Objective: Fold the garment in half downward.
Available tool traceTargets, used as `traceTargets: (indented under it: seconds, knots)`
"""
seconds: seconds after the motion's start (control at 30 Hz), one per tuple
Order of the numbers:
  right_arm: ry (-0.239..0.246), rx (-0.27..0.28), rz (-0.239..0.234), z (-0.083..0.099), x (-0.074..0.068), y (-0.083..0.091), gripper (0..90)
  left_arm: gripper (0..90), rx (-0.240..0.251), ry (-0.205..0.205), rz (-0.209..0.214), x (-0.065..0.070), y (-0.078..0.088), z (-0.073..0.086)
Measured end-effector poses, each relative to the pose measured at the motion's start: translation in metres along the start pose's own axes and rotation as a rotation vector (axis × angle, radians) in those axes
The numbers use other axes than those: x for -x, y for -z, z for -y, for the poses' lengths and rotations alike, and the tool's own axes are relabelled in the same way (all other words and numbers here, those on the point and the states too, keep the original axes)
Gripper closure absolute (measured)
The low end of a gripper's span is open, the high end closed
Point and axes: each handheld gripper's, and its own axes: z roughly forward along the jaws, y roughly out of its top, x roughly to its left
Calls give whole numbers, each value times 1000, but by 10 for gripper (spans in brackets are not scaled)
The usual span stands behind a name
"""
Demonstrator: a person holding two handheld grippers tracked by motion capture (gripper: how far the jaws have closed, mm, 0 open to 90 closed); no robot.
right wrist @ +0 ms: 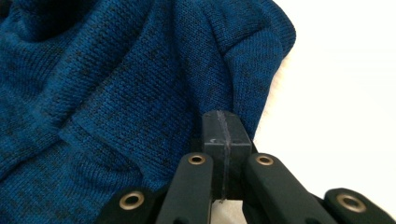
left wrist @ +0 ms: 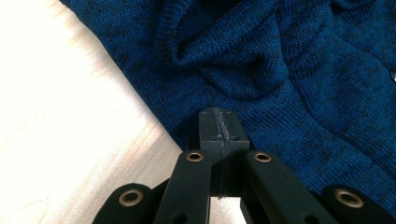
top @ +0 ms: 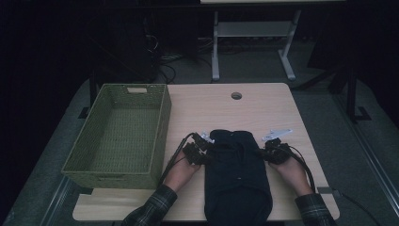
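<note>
Blue knit sweater [top: 237, 174] lower centre, soft, limp, light; take side hems. My left gripper [left wrist: 219, 130], right gripper [right wrist: 223, 133]: jaws clenched, pinching nothing, at its edges.

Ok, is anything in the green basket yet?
No, the green basket shows only its bare woven floor; the dark blue sweater lies on the table.

Dim room, grey floor [top: 329, 117] (white desk frame [top: 254, 33])
</note>
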Motion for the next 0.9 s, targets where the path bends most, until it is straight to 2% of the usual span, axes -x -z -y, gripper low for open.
traceTargets:
  seconds: [0.07, 0.13, 0.23, 0.3, 0.4, 0.43, 0.5, 0.53, 0.7, 0.83, 0.87, 0.9]
  knots:
    - [-9, 4, -7, 0, 1, 0, 900, 900, 10, 11, 18, -3, 0, 0]
    - [-13, 6, -21, 0, 2, 1, 893, 842, 18, 16, 32, -5, 2, 0]
    - [-43, -5, -56, -5, 7, 4, 790, 784, 19, 5, 19, -8, 7, -1]
    - [-45, 3, -67, -8, 10, 8, 772, 745, 33, -2, 7, -12, 12, -3]
    - [-56, 47, -72, -10, 15, 14, 739, 698, 56, -8, -1, -19, 18, -5]
    - [-62, 33, -74, -12, 17, 15, 720, 686, 63, -8, -5, -20, 20, -7]
    - [-51, 33, -73, -17, 21, 17, 712, 663, 72, -9, -17, -24, 23, -12]
    - [-53, 47, -71, -19, 22, 18, 713, 663, 77, -1, -17, -26, 26, -14]
    - [-50, 49, -92, -37, 31, 18, 677, 637, 116, 29, -24, -39, 32, -30]
    - [-57, 47, -95, -50, 38, 13, 665, 621, 127, 38, -35, -48, 27, -43]
    - [-62, 67, -97, -52, 40, 11, 666, 616, 129, 43, -32, -50, 24, -46]
    - [-72, 61, -111, -54, 42, 9, 660, 610, 128, 47, -34, -53, 22, -48]
